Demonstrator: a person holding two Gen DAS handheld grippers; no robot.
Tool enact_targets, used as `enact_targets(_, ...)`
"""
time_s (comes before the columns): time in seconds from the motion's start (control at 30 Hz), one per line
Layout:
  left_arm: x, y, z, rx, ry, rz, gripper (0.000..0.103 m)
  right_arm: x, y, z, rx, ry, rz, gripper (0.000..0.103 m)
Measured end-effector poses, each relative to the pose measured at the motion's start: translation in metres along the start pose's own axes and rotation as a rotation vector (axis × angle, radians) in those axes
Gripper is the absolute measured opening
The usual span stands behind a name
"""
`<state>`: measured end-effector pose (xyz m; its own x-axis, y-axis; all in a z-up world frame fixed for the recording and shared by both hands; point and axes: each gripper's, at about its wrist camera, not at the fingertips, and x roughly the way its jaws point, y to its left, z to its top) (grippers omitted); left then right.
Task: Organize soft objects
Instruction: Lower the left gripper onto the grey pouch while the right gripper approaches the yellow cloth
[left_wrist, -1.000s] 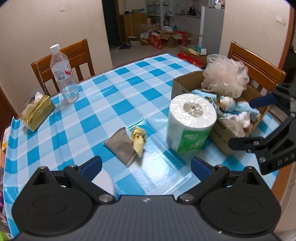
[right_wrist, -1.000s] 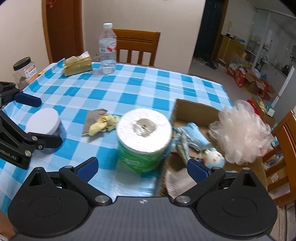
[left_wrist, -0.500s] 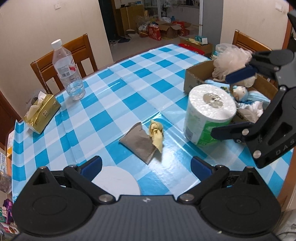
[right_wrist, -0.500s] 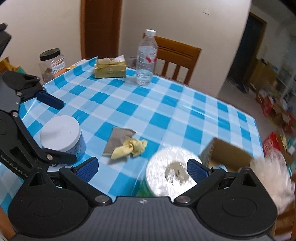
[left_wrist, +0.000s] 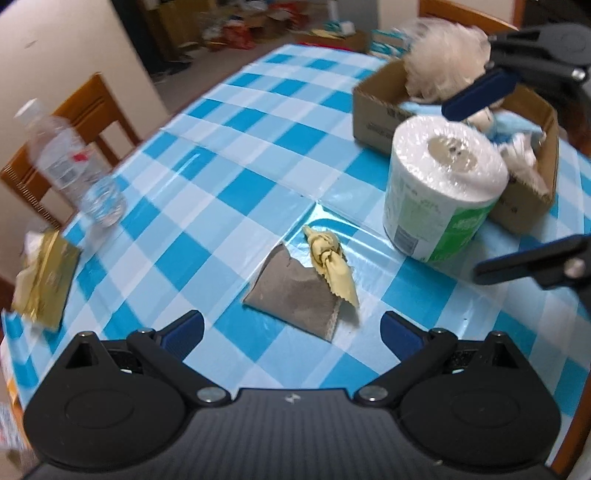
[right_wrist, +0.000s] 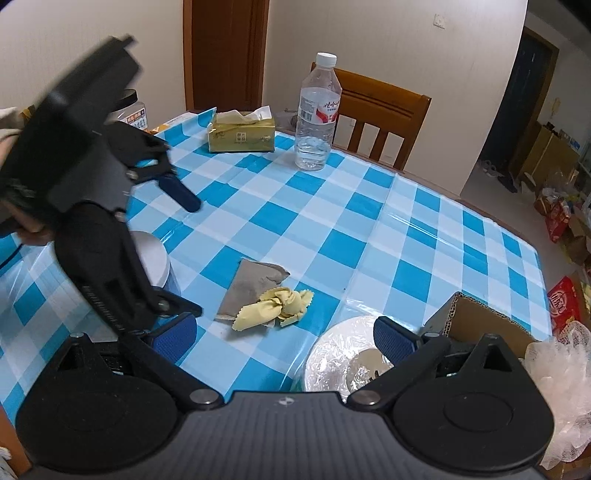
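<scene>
A knotted yellow cloth (left_wrist: 330, 259) is seen lying partly on a flat grey cloth (left_wrist: 295, 291) near the middle of the checked table (left_wrist: 236, 147), with a wrapped paper roll (left_wrist: 441, 184) to its right, touching a cardboard box (left_wrist: 376, 103) (a pale mesh puff (left_wrist: 443, 55) and other soft items are held inside). The left gripper (left_wrist: 291, 326) is held with jaws apart and empty just near of the cloths, and the right gripper (right_wrist: 282, 332) is likewise spread wide, holding nothing. A water bottle (right_wrist: 317, 114) and a tissue pack (right_wrist: 240, 133) are placed at the far side.

Glossy plastic tablecloth (right_wrist: 332, 206), matt grey cloth (left_wrist: 295, 291), film-wrapped paper roll (left_wrist: 439, 184), rough cardboard box (left_wrist: 376, 110).
</scene>
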<state>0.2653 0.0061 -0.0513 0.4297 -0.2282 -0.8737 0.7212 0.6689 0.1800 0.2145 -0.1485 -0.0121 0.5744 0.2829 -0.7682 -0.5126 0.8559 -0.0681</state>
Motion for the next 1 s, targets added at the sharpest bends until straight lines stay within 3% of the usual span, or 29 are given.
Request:
enact_targets(0.2, 0.038, 0.005, 0.012, 0.109, 0.026, -0.007, 0.096, 0.006, -0.004, 0.002, -0.006, 0.009, 0.002, 0.103)
enact_targets(0.4, 0.069, 0.013, 0.015, 0.157, 0.089, -0.096, 0.094, 0.013, -0.009, 0.007, -0.013, 0.025, 0.0, 0.103)
enact_targets(0.57, 0.082, 0.013, 0.017, 0.216, 0.106, -0.126, 0.093, 0.02, -0.013, 0.01, -0.002, 0.036, 0.003, 0.103)
enact_targets(0.73, 0.09, 0.019, 0.019, 0.194, 0.097, -0.159, 0.086, 0.027, -0.016, 0.013, 0.0, 0.047, 0.009, 0.103)
enact_targets(1.0, 0.098, 0.024, 0.018, 0.162, 0.084, -0.198, 0.085, 0.037, -0.014, 0.018, -0.011, 0.067, 0.025, 0.103)
